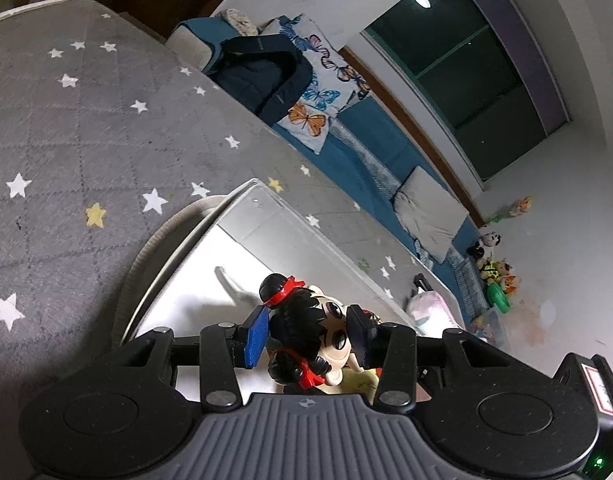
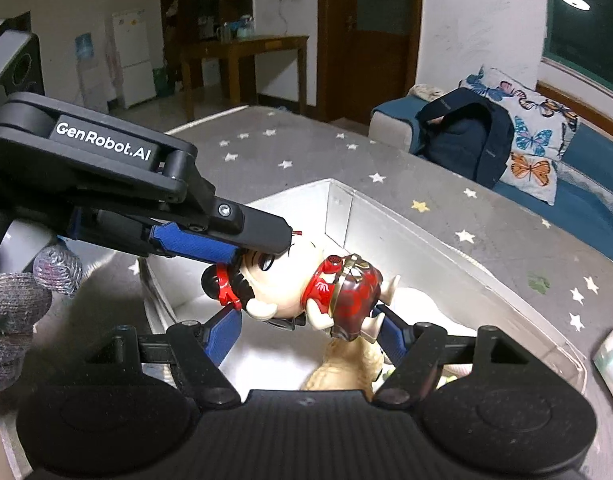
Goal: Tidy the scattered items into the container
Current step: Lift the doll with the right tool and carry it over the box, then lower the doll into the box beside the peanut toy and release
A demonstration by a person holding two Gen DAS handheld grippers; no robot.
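A toy figurine (image 2: 306,284) with black hair buns, red ribbons and a red outfit hangs sideways over the white open box (image 2: 446,252). My left gripper (image 1: 306,334) is shut on the figurine's head (image 1: 306,332); it enters the right wrist view from the left (image 2: 262,240). My right gripper (image 2: 310,330) is open, its blue fingertips (image 2: 226,332) on either side just below the figurine, not touching it. A pale yellow soft toy (image 2: 346,372) lies in the box under the figurine.
The box sits on a grey star-patterned mat (image 1: 86,140). A blue sofa (image 1: 366,152) with a butterfly pillow (image 2: 534,140) and a dark backpack (image 2: 466,136) lies beyond. Stuffed toys (image 1: 494,272) lie on the floor by the sofa's end.
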